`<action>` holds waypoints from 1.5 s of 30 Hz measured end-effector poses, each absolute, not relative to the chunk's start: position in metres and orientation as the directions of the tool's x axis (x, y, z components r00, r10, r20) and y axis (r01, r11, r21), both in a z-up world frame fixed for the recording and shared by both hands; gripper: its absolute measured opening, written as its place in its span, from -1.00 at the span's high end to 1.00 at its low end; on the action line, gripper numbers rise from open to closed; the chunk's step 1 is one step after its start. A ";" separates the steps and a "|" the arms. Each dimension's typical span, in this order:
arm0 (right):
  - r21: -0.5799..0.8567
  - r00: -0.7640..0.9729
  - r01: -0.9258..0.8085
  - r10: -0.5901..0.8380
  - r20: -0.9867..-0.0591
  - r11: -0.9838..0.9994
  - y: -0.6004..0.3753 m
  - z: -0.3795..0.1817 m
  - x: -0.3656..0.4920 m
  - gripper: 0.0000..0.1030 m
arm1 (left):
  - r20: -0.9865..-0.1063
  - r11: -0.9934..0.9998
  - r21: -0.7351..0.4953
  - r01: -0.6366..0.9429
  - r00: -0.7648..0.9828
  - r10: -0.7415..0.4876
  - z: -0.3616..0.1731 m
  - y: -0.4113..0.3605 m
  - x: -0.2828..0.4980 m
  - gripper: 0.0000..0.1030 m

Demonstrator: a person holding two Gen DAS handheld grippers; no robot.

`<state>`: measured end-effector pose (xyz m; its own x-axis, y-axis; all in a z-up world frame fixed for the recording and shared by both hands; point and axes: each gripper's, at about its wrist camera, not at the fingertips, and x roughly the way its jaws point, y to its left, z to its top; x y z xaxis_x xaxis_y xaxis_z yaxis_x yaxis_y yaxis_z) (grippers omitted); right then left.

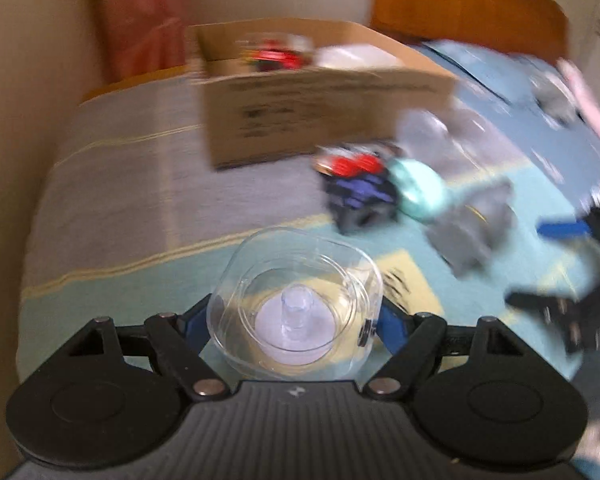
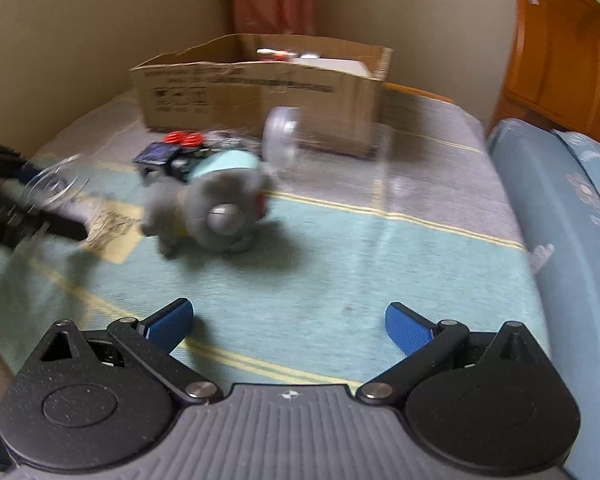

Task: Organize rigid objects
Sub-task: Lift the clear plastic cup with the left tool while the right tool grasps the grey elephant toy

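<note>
My left gripper [image 1: 294, 320] is shut on a clear plastic lid [image 1: 294, 308] with a knob in its middle, held above the bed. It also shows at the left of the right wrist view [image 2: 56, 184]. My right gripper [image 2: 288, 326] is open and empty above the teal bedspread [image 2: 320, 272]. An open cardboard box [image 1: 316, 100] [image 2: 260, 92] with items inside stands at the back. In front of it lie a clear jar [image 2: 320, 136] on its side, a grey plush toy [image 2: 216, 208] [image 1: 472, 228], a mint round thing [image 1: 418, 190] and a black, blue and red packet [image 1: 356, 188] [image 2: 172, 152].
A wooden headboard [image 2: 560, 52] and blue pillows [image 2: 560, 208] are on the right. Beige walls and a pink curtain [image 2: 272, 0] close the back corner. The right gripper shows at the right of the left wrist view [image 1: 580, 280].
</note>
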<state>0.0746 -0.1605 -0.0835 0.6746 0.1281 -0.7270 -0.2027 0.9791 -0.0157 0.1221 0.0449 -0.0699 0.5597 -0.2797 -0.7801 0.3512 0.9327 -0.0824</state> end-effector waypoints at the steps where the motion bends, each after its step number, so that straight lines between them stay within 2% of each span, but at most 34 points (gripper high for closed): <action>1: -0.015 0.671 -0.217 0.138 -0.728 0.976 -0.157 -0.083 0.075 -1.00 | -0.779 0.936 -0.092 0.341 0.561 -0.281 -0.071 0.048 0.124 -0.55; 13: -0.018 0.661 -0.306 0.198 -0.724 0.952 -0.125 -0.083 0.099 -1.00 | -0.787 0.888 -0.042 0.458 0.532 -0.312 -0.070 0.042 0.127 -0.55; 24: 0.007 0.676 -0.260 0.187 -0.712 0.966 -0.112 -0.082 0.119 -0.98 | -0.796 0.838 0.014 0.546 0.513 -0.321 -0.066 0.041 0.131 -0.56; 27: -0.005 0.685 -0.246 0.171 -0.708 0.969 -0.112 -0.080 0.119 -0.91 | -0.800 0.835 0.009 0.550 0.505 -0.324 -0.065 0.042 0.133 -0.56; 29: -0.007 0.688 -0.244 0.168 -0.706 0.970 -0.113 -0.078 0.119 -0.72 | -0.797 0.833 0.006 0.554 0.506 -0.330 -0.064 0.041 0.133 -0.53; 33: -0.025 0.686 -0.239 0.150 -0.712 0.971 -0.112 -0.075 0.120 -0.50 | -0.794 0.829 -0.001 0.559 0.504 -0.341 -0.061 0.042 0.134 -0.47; 45: 0.003 0.675 -0.289 0.206 -0.708 0.957 -0.123 -0.047 0.120 -0.48 | -0.790 0.849 -0.055 0.525 0.497 -0.359 -0.040 0.046 0.141 -0.46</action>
<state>0.1198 -0.1226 -0.0465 0.6755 0.2056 -0.7081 -0.2886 0.9574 0.0027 0.1413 0.0464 -0.0400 0.4974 -0.3590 -0.7898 0.5251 0.8492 -0.0553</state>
